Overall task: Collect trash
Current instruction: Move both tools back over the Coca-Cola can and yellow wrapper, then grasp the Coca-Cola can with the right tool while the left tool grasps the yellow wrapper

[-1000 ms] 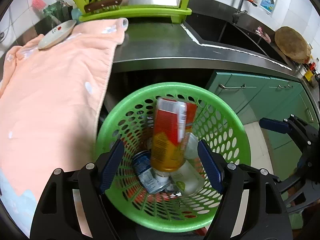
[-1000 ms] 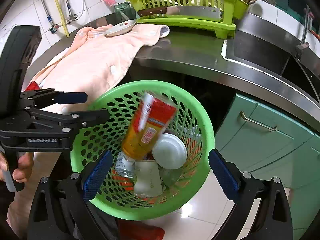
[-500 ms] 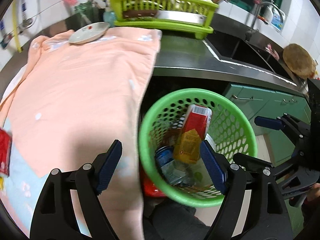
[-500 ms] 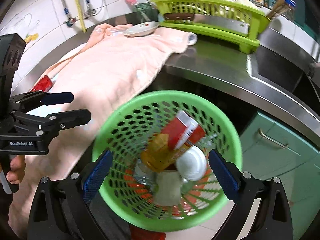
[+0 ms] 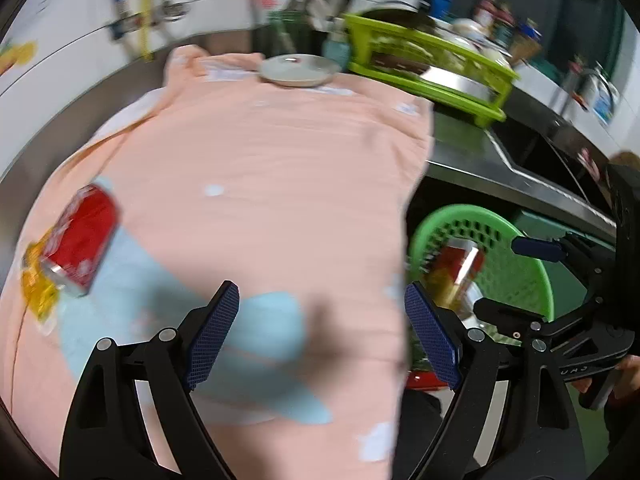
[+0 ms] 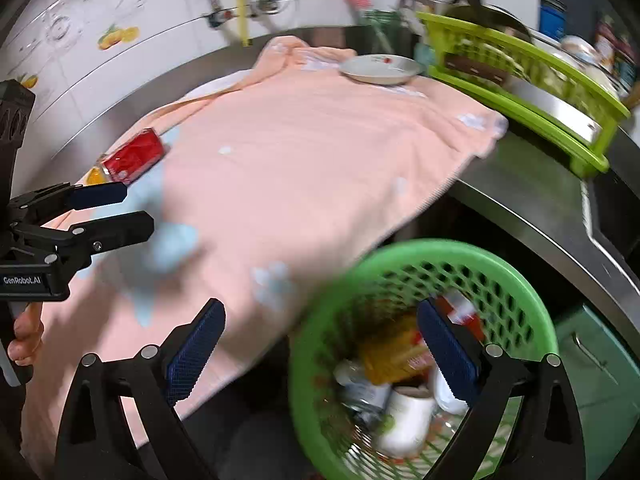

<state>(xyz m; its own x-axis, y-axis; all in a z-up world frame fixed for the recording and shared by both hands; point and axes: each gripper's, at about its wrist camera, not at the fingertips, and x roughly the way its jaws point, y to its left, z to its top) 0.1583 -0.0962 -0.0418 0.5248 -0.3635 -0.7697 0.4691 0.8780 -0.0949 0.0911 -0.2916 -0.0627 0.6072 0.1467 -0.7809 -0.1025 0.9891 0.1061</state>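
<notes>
Left wrist view: my left gripper [image 5: 320, 332] hangs over the peach towel [image 5: 280, 184] with its fingers spread wide and nothing between them, so I judge I am between pickups, turning toward the next piece of trash. The landmark is that towel: off its near right edge, below the counter, sits the green basket [image 5: 520, 280] already holding a red-and-yellow can [image 5: 460, 268] and other rubbish (a white cup [image 6: 404, 420] shows in the right wrist view). My right gripper [image 6: 320, 356] hovers above the towel's hanging edge and the basket rim, fingers likewise wide and empty. What seems left to collect is the red can [image 5: 80, 248] lying on its side at the towel's far left edge, touching a yellow wrapper [image 5: 38, 284]. The next move, I reckon, calls for carrying my left fingers leftward across the towel and closing across the can's body; it may roll on the soft cloth. At the towel's far end rests a plate [image 5: 298, 70], and just beyond its far right corner stands a green dish rack [image 5: 432, 76]; neither blocks the way.
</notes>
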